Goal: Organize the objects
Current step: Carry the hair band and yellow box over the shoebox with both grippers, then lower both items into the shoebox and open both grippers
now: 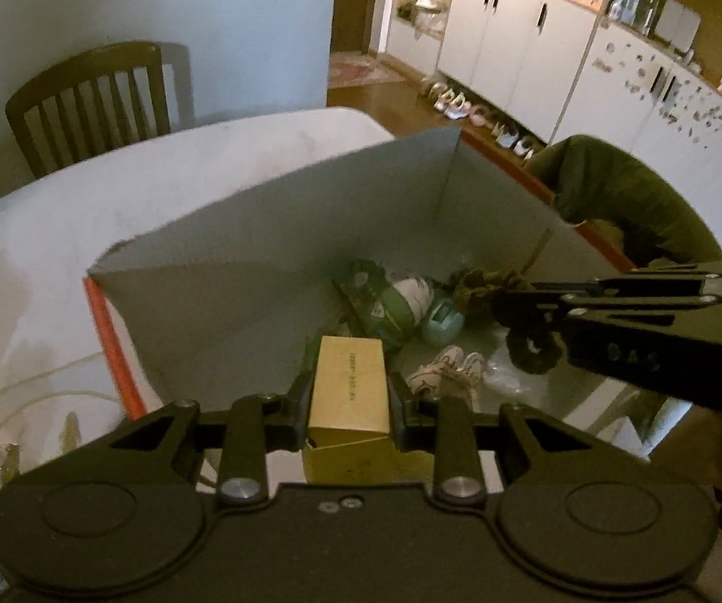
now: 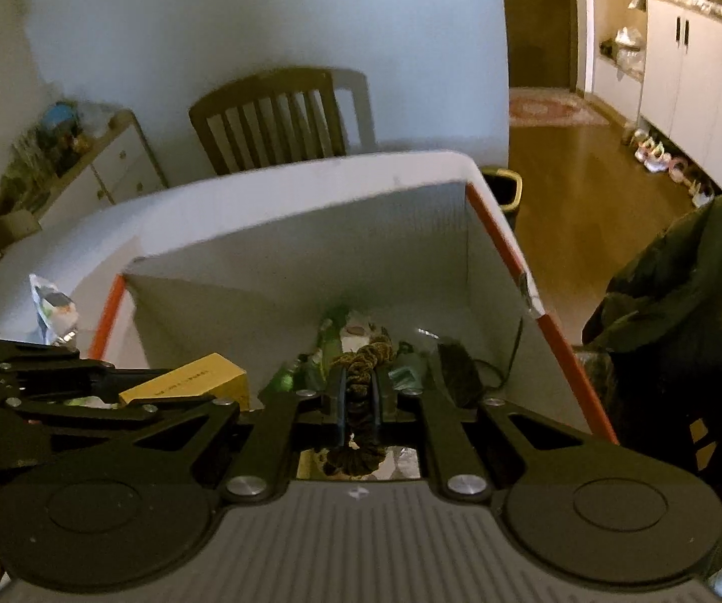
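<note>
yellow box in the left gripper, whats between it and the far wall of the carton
In the left wrist view, a green-and-white packet and a small teal object lie on the carton floor beyond the yellow box.

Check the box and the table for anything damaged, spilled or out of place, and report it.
Nothing looks spilled or broken. The items in the cardboard box lie in a loose jumble. The left gripper holds a yellow carton over the box, and the right gripper holds a dark scrunchie.

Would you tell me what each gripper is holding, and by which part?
Left gripper clamps the yellow box by its long sides. Right gripper pinches the dark scrunchie across its band.
</note>
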